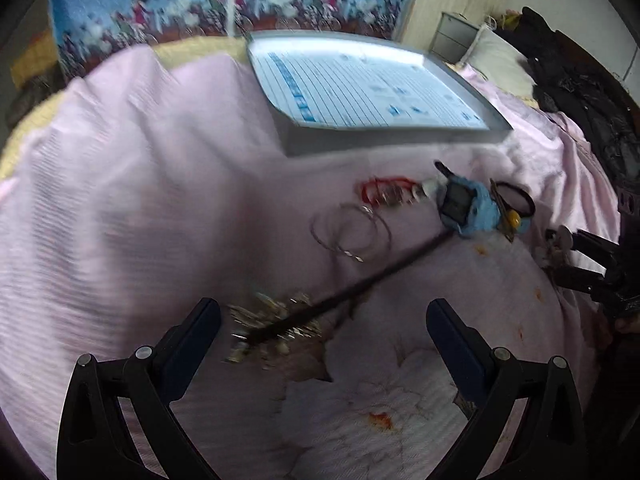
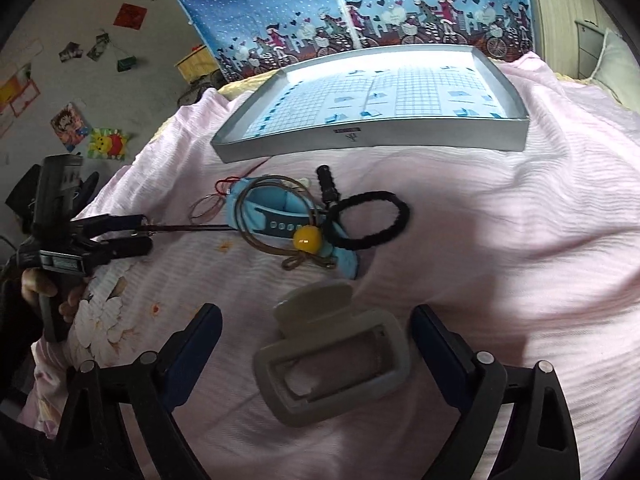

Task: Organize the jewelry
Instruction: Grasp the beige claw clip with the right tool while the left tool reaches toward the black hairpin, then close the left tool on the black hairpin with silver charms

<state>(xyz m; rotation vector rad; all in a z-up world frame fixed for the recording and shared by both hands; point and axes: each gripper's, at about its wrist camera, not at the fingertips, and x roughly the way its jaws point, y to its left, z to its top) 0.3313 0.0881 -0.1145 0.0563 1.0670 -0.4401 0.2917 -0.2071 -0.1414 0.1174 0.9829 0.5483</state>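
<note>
In the left wrist view my left gripper point(image 1: 324, 312) is open over pink bedding. A glittery ornament point(image 1: 272, 320) on a thin dark stick point(image 1: 372, 276) lies just ahead of its fingers, untouched as far as I can tell. Farther off lie silver bangles point(image 1: 352, 232), a red cord bracelet point(image 1: 384, 190) and a blue watch point(image 1: 468, 208). My right gripper point(image 2: 316, 320) is open, its fingers either side of a grey hair claw clip point(image 2: 332, 356) lying flat. Beyond that clip sit a yellow bead on a brown cord point(image 2: 305, 238) and a black hair tie point(image 2: 372, 220).
A shallow silver tray point(image 2: 372, 136) lined with gridded paper rests on the bed behind the jewelry. A blue patterned curtain point(image 2: 360, 8) hangs at the far edge. Dark clothing point(image 1: 580, 92) is piled at the right. A hand point(image 2: 40, 286) holds the left gripper point(image 2: 148, 234).
</note>
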